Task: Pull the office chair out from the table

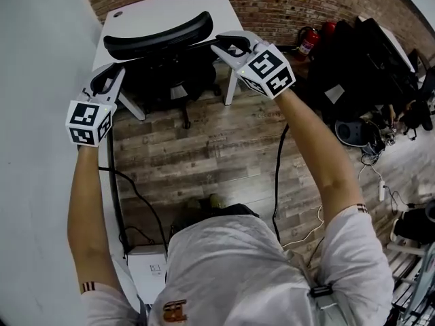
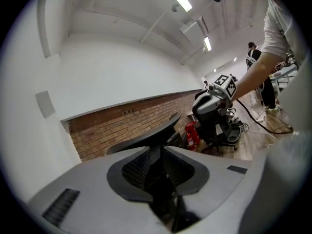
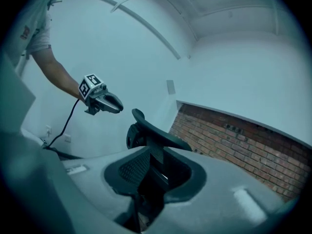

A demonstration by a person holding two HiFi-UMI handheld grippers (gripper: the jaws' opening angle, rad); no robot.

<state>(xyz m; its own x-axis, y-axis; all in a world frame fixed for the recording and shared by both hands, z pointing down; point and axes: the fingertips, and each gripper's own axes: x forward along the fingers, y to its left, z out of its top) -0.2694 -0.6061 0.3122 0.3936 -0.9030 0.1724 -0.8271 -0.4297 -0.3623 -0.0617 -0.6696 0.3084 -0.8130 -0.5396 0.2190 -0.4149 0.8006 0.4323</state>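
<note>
Seen from above the person's head, two bare forearms reach forward over a wood-plank floor (image 1: 204, 155). A black office chair (image 1: 160, 36) sits pushed in under a white table (image 1: 170, 5), which stands against a brick wall (image 1: 285, 5). The chair's curved backrest faces the person.

The left gripper (image 1: 112, 79) is just beside the left end of the backrest, and the right gripper (image 1: 230, 46) is just beside its right end. Whether either one touches the chair cannot be told. Each gripper's own view looks along its jaws at the backrest edge. In both views the jaws stand a narrow way apart with nothing between them.

A black cable (image 1: 277, 168) trails across the floor below the right arm. A red fire extinguisher (image 1: 308, 43) stands at the foot of the wall, to the right of the table. The person wears a white T-shirt (image 1: 238, 263).
</note>
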